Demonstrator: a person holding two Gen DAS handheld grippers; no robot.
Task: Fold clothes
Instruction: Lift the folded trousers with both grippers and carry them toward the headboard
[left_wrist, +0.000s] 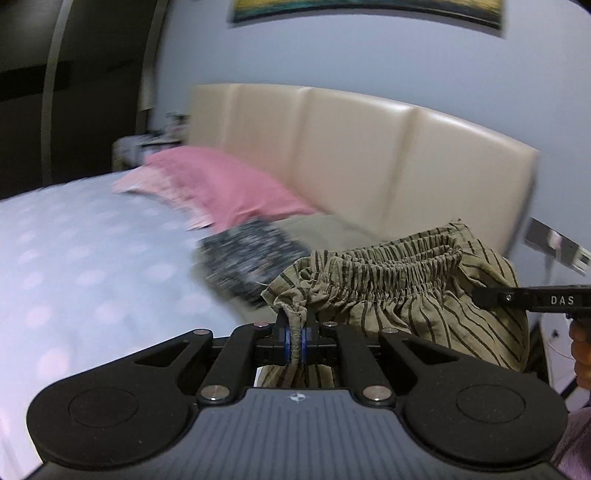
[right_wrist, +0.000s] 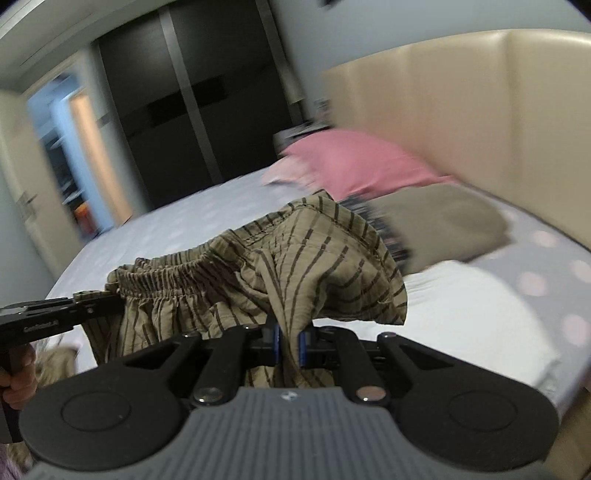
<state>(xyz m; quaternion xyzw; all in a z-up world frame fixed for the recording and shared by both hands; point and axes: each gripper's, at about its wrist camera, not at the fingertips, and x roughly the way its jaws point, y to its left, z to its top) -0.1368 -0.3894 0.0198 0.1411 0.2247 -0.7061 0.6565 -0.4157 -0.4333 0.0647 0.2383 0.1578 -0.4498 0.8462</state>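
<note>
While both tools grip the same garment, the left hand-held gripper (left_wrist: 294, 334) has its two fingers pinched together on a rolled edge of the striped olive shorts (left_wrist: 399, 284), right at the end of the elastic waistband. Cloth rises just ahead of its fingertips and spreads off to its right, where the right hand-held gripper (left_wrist: 480, 295) enters side-on and bites the far end of the waistband.

From the right wrist view, the right hand-held gripper (right_wrist: 290, 345) is likewise clamped on a bunched fold of the striped olive shorts (right_wrist: 258, 269), with the fabric draped forward and over its fingers. To its left, the left hand-held gripper (right_wrist: 110, 300) holds the gathered waistband, and part of a hand (right_wrist: 16, 384) shows below it. The shorts hang stretched between the two tools, lifted above the bed (left_wrist: 74, 258).

Beyond the garment, the bed's pale sheet with faint pink dots runs ahead and to the left of the left tool. Farther on lie a dark patterned garment (left_wrist: 247, 254), blurred, and beside it a plain olive piece (right_wrist: 447, 221). Behind those rests a pink pillow (left_wrist: 221, 184), against the cream padded headboard (left_wrist: 369, 147). A dark wardrobe (right_wrist: 177, 110) stands at the far end of the room.
</note>
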